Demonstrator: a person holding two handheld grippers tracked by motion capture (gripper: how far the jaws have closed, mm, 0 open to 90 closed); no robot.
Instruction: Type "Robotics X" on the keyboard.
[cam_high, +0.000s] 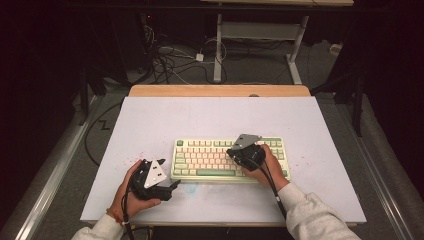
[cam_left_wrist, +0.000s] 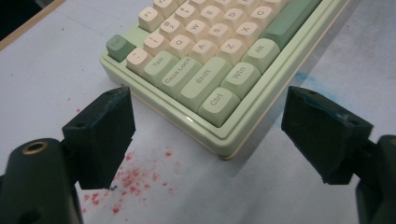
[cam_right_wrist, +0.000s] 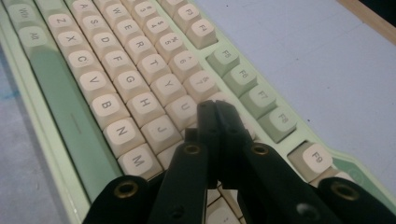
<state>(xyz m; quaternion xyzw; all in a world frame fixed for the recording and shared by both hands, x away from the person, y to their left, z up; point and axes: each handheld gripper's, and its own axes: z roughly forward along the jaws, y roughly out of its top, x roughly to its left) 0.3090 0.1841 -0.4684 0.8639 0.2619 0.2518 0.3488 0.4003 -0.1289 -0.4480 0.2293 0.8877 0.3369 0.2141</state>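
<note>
My right gripper (cam_right_wrist: 215, 108), jaws pressed shut with nothing between them, hovers over the middle rows of the keyboard (cam_high: 200, 160) mid-table, so I should come straight down on one key only, while my left gripper (cam_left_wrist: 205, 135) waits open at its Ctrl corner.

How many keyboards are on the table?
1. The green and cream keyboard lies near the table's front edge, partly under the right gripper, with the left gripper beside it.

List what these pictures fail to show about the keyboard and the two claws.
- Right gripper view: the shut right claw covers the keys beneath its tips, so contact is unclear.
- Left gripper view: the keyboard is cut off by the top edge.
- High view: key legends too small; the left claw is too dark to read its opening.
</note>
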